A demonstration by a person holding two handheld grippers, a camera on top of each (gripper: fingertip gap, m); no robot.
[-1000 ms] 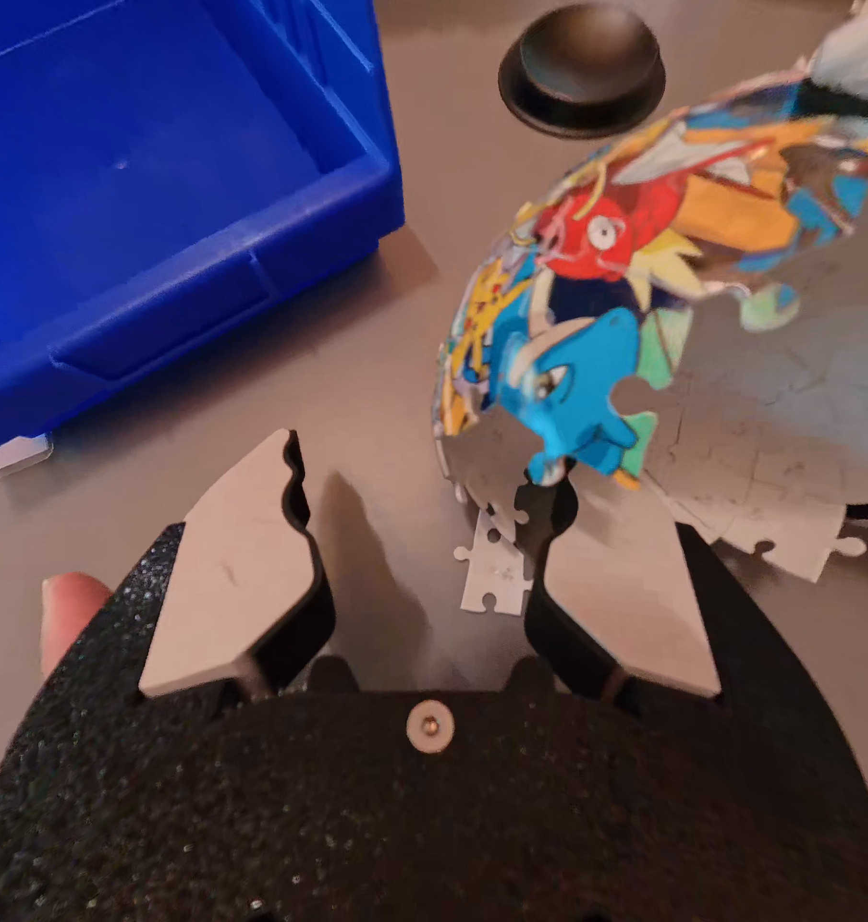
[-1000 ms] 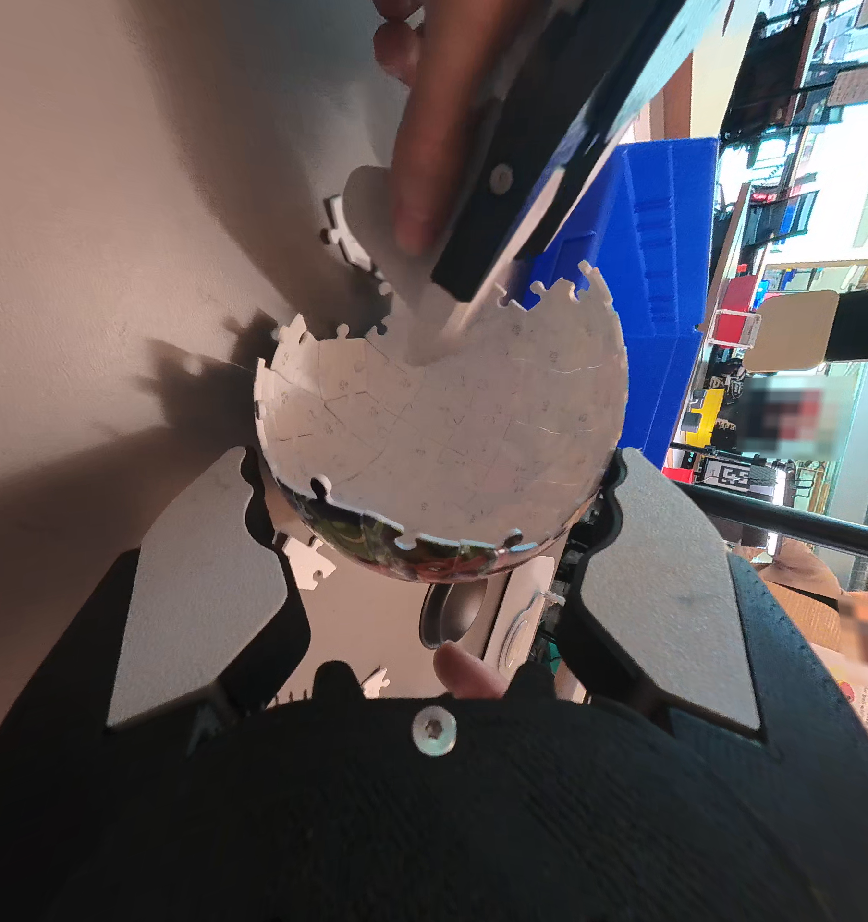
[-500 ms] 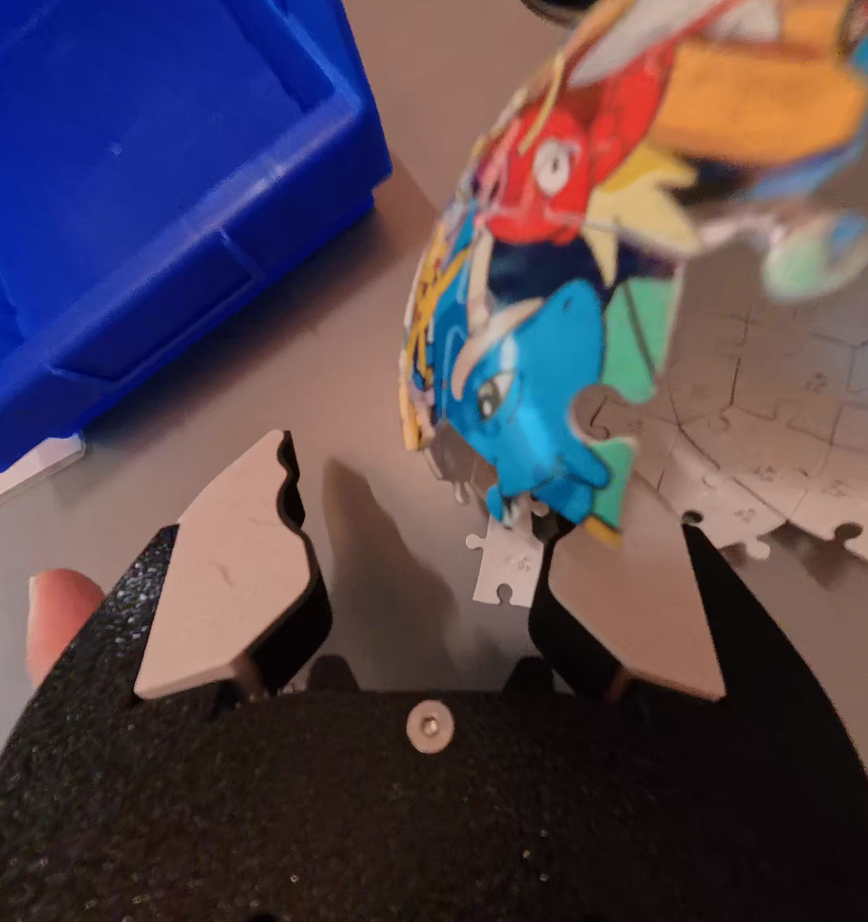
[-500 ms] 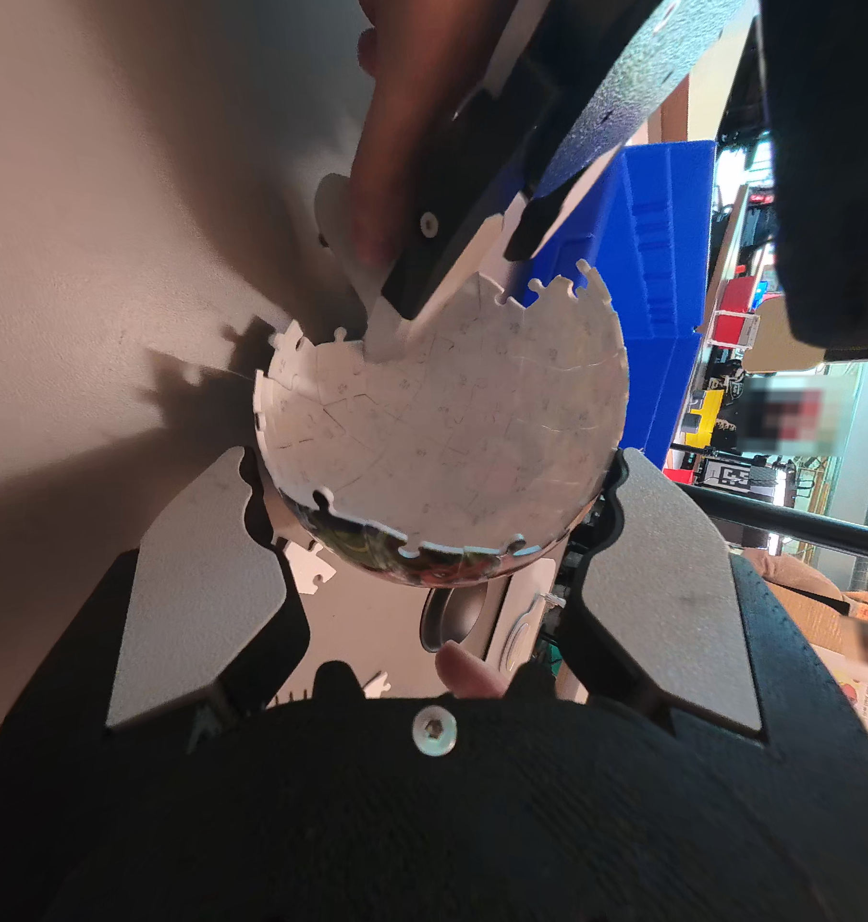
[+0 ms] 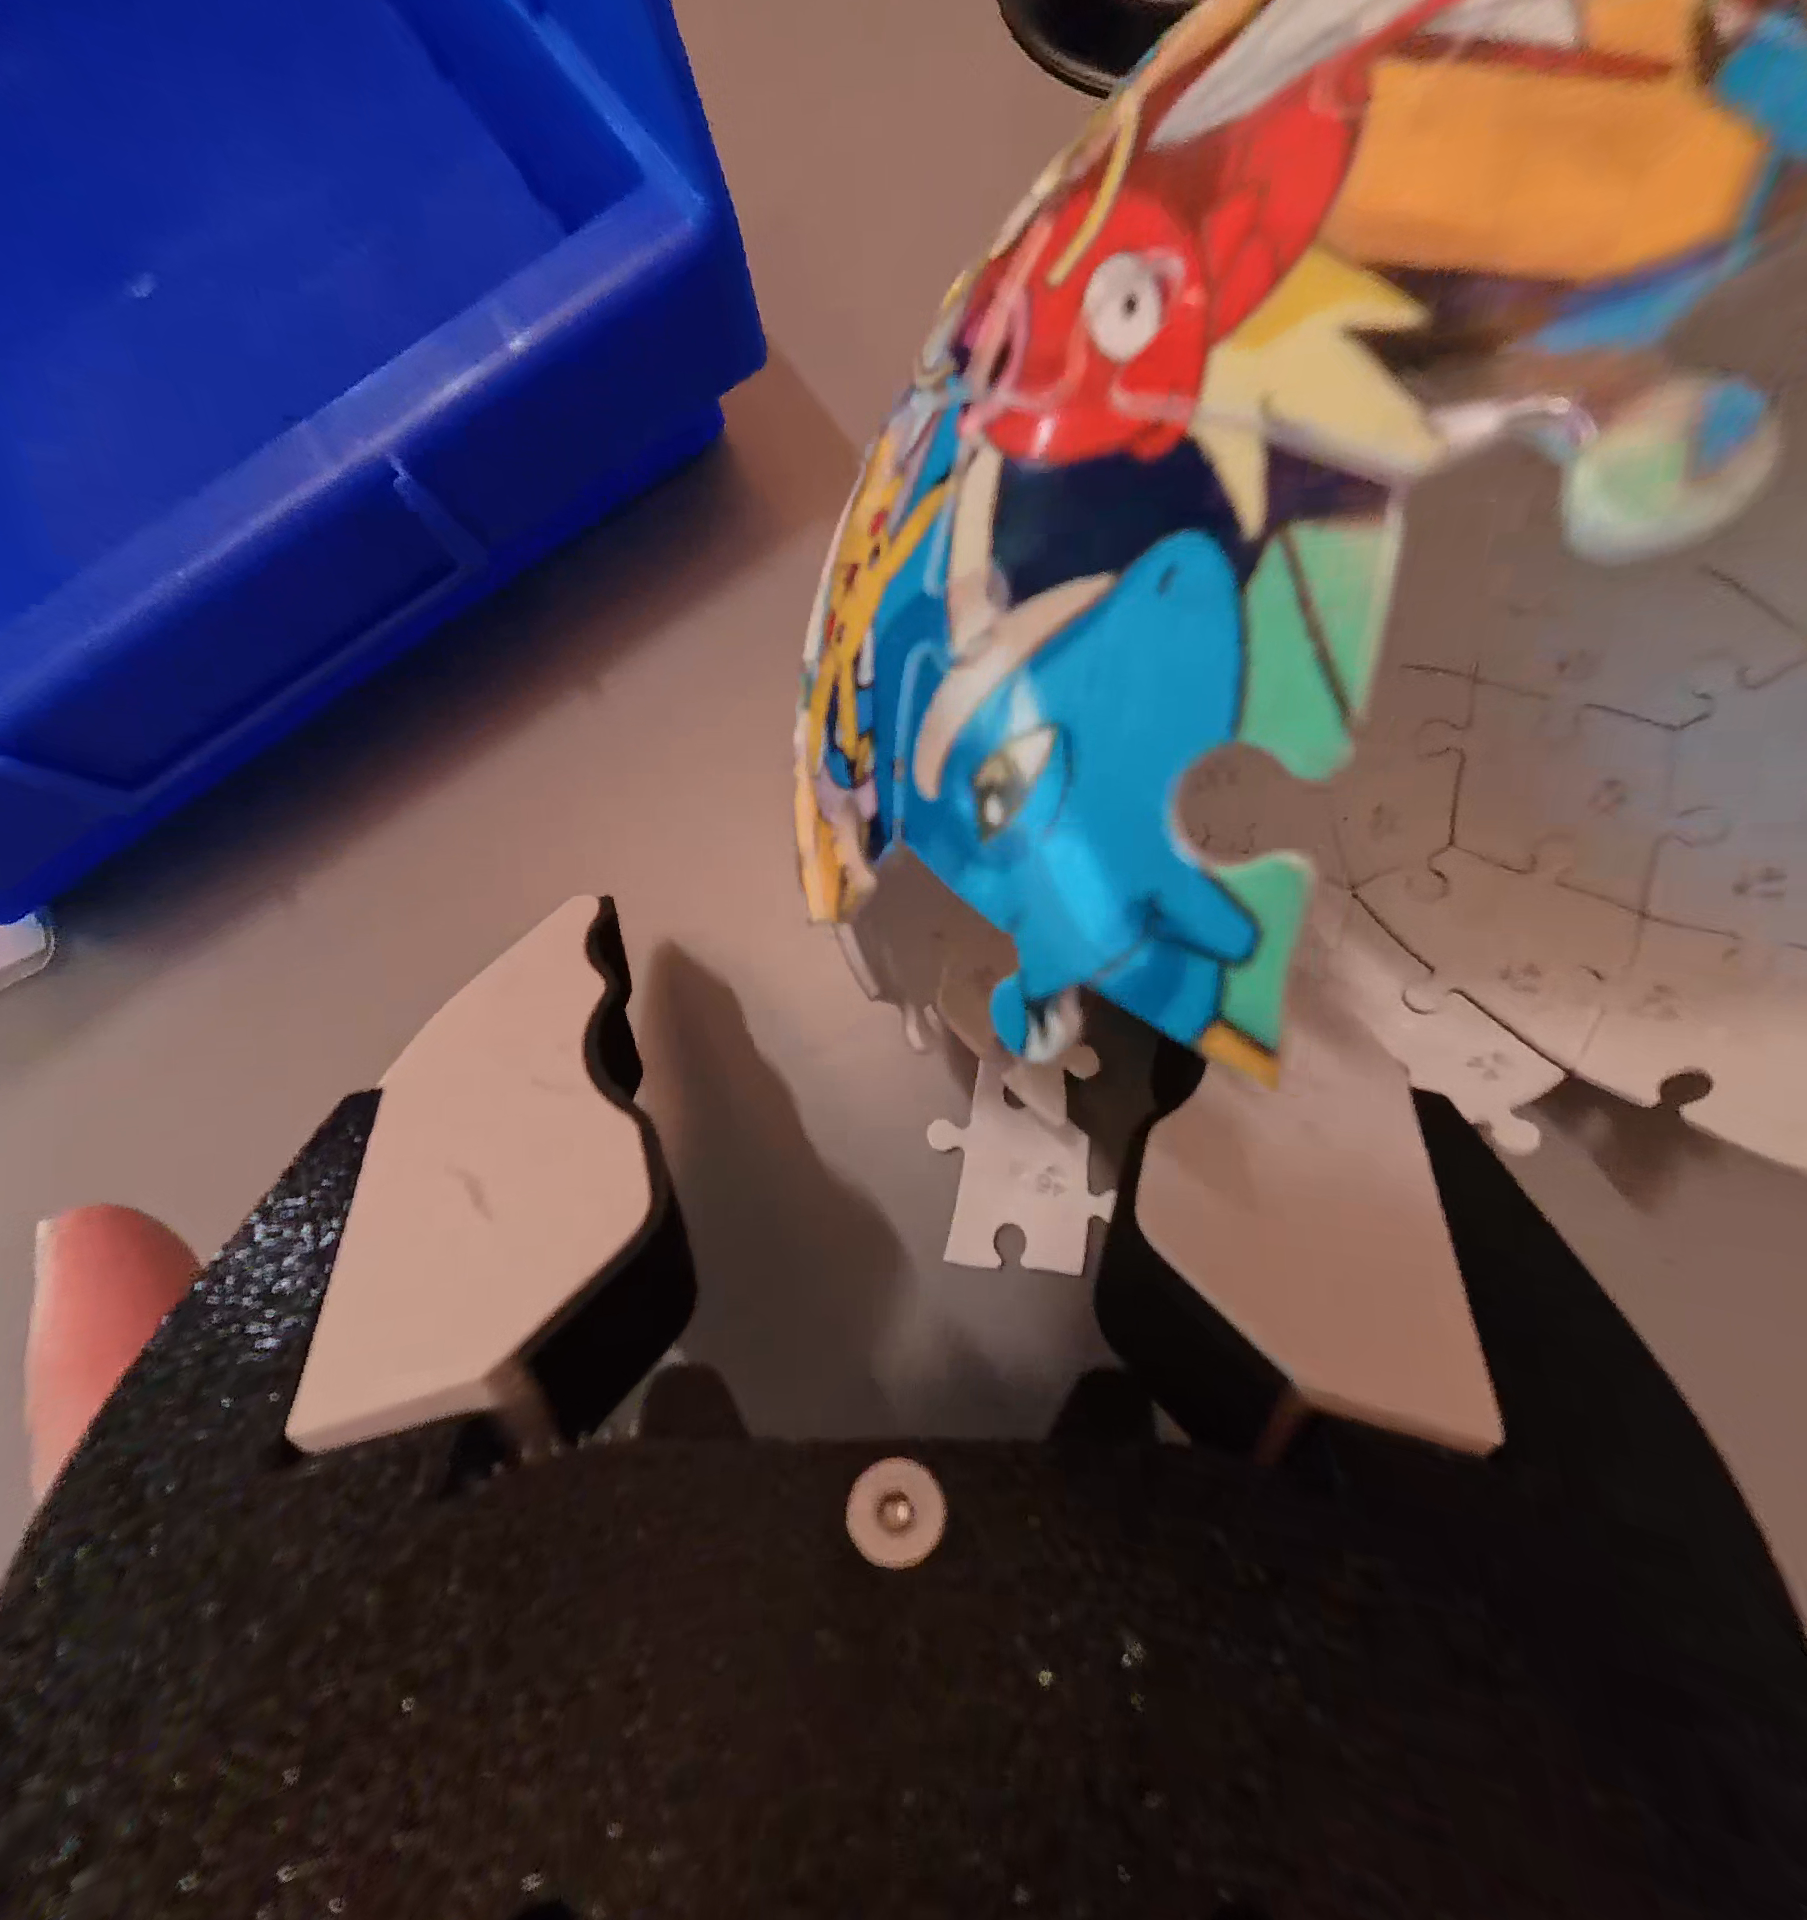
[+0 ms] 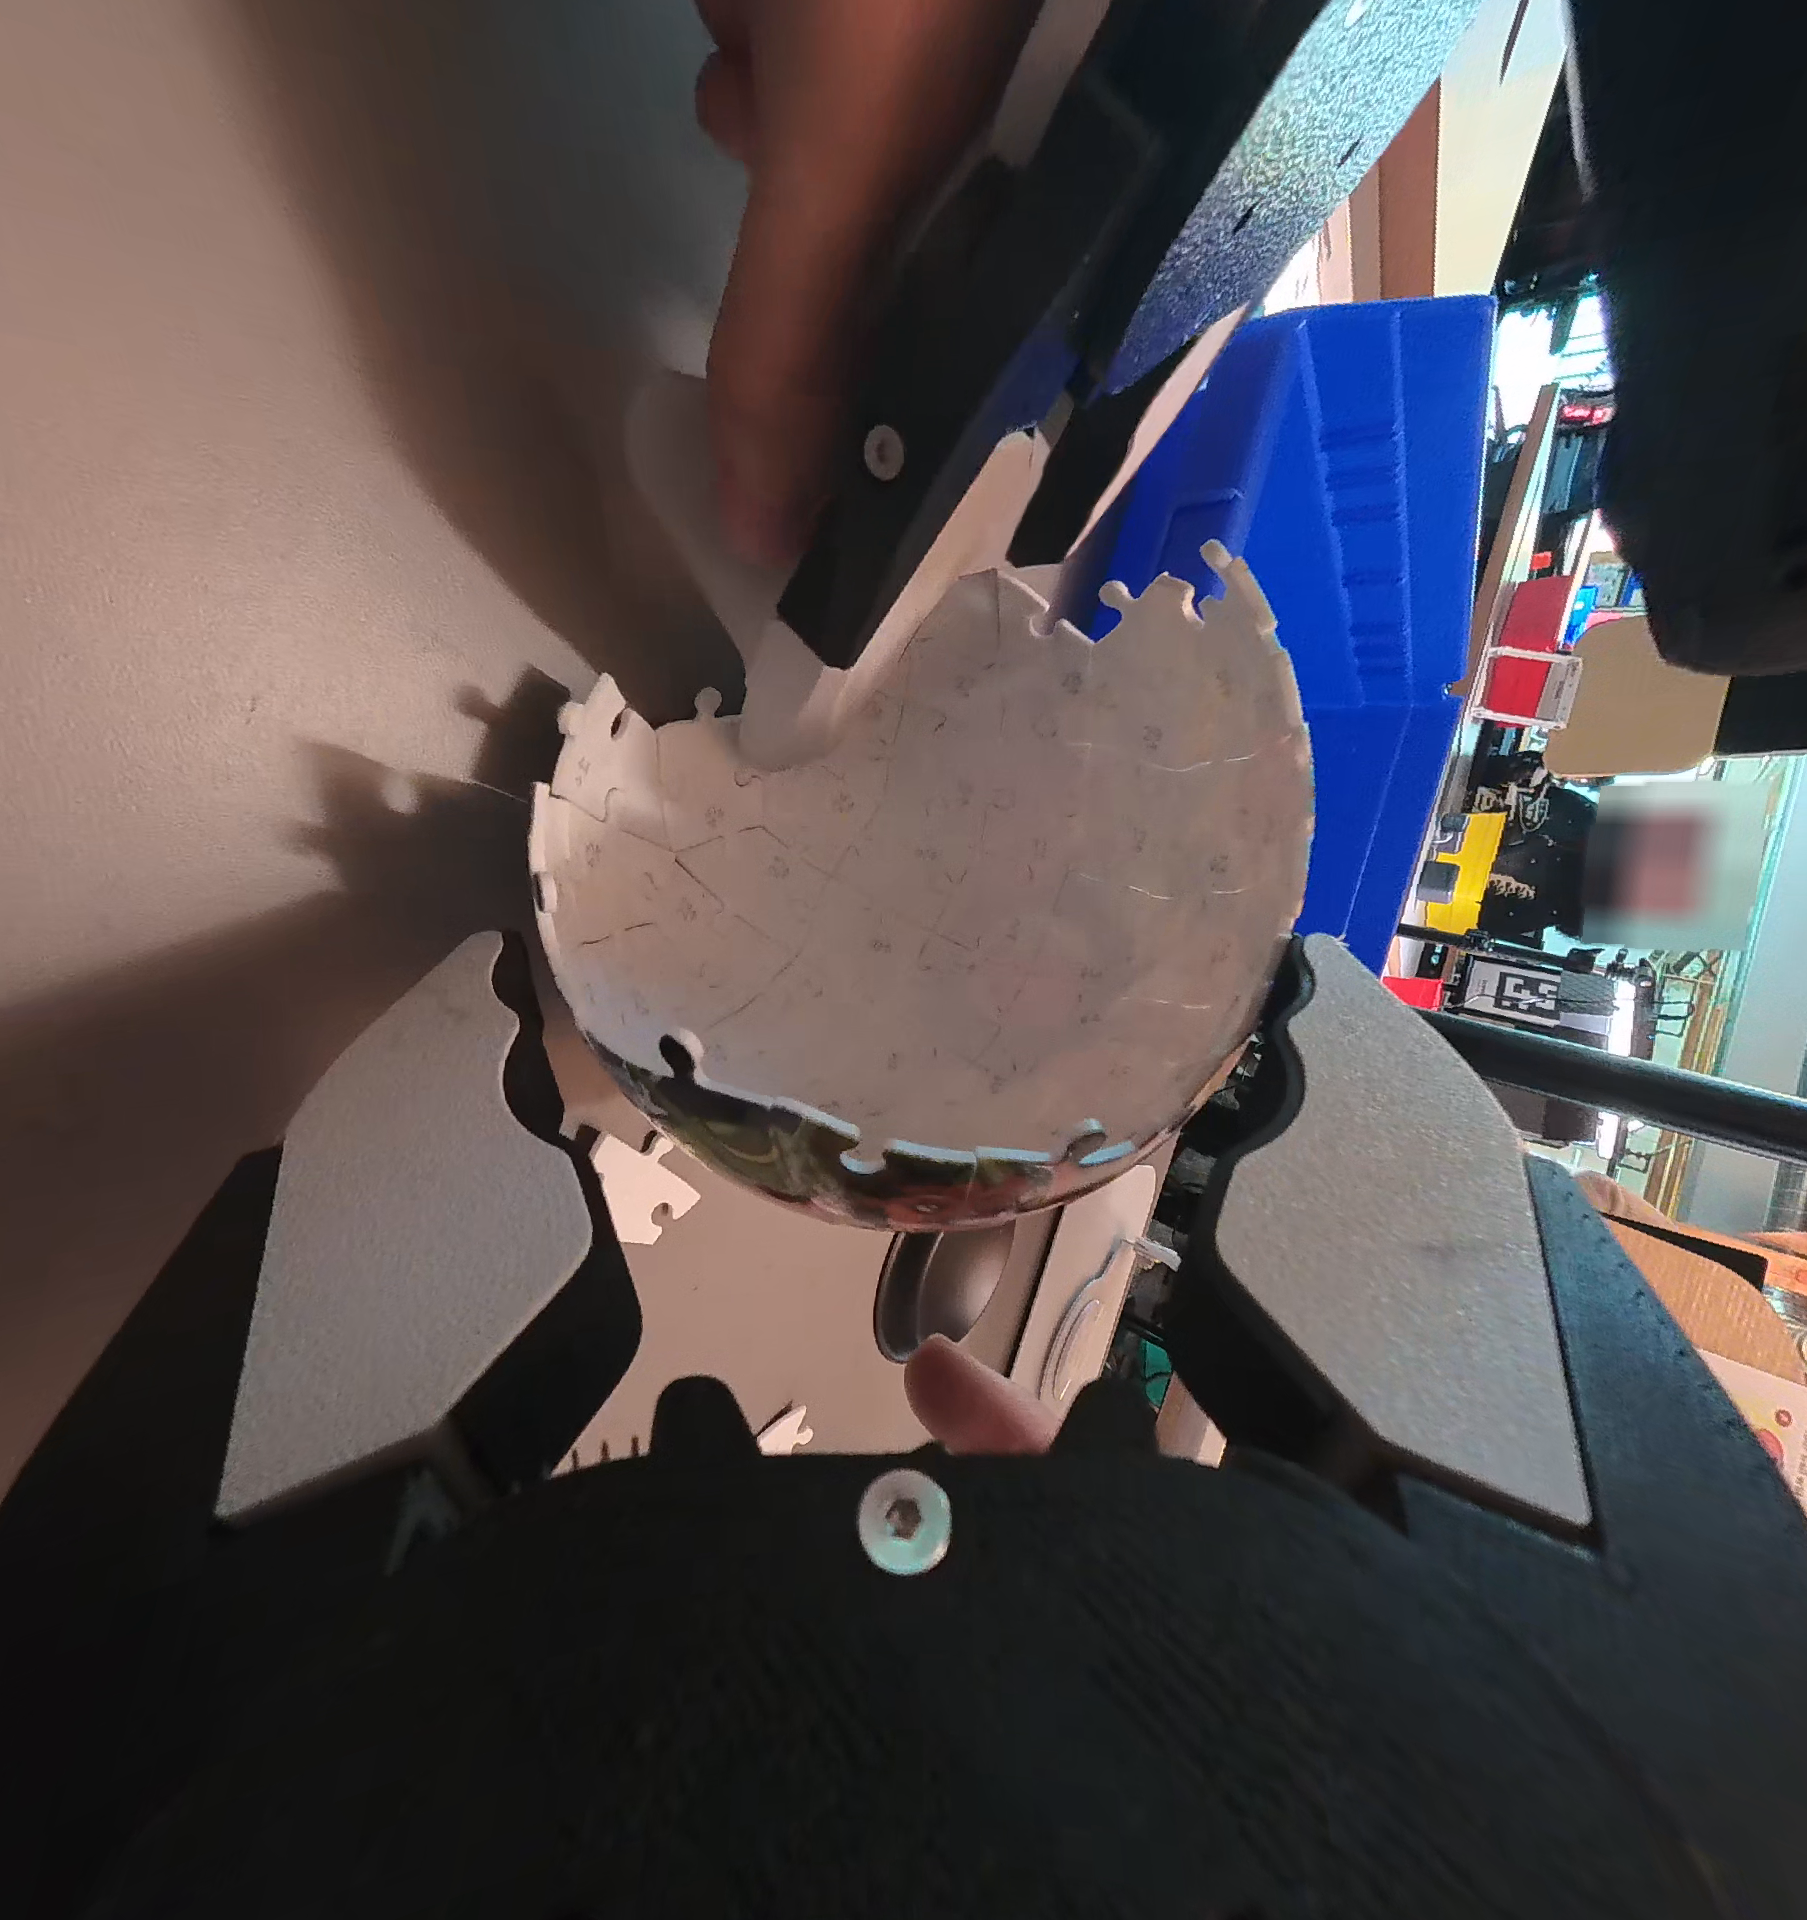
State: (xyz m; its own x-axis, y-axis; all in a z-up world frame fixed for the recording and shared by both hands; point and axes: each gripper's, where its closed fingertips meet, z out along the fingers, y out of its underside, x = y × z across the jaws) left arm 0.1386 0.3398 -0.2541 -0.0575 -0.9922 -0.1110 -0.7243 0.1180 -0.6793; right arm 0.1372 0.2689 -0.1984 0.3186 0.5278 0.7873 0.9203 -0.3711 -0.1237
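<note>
1. While the right gripper [image 6: 909,1029] grasps a half-built puzzle ball [image 6: 920,883] between its two fingers, the hollow white inside of the ball faces the right wrist camera and one finger presses on each side of the shell.
2. Held clear of the grey worktop [image 6: 203,416], the puzzle ball [image 5: 1138,623] shows its printed outside to the left wrist view: bright cartoon figures in red, blue, yellow and orange, with a jagged, unfinished edge.
3. The left gripper [image 5: 878,1039] has its fingers spread apart with nothing between them; its right finger [image 5: 1294,1247] sits under the lower edge of the ball, and in the right wrist view a pale fingertip [image 6: 785,717] rests on the ball's far rim. Whether it presses the shell cannot be told.
4. One loose white puzzle piece [image 5: 1024,1184] lies flat on the worktop between the left fingers, just below the ball's edge.
5. Another loose piece [image 6: 650,1195] lies on the worktop under the ball, beside the right gripper's left finger.
6. A blue plastic bin [image 5: 255,416] stands on the worktop to the left of the ball, near it but apart.
7. A black round object [image 5: 1075,31] sits on the worktop beyond the ball, partly cut off at the top edge.
8. A person's fingertip [image 5: 88,1309] shows beside the left gripper's body.
</note>
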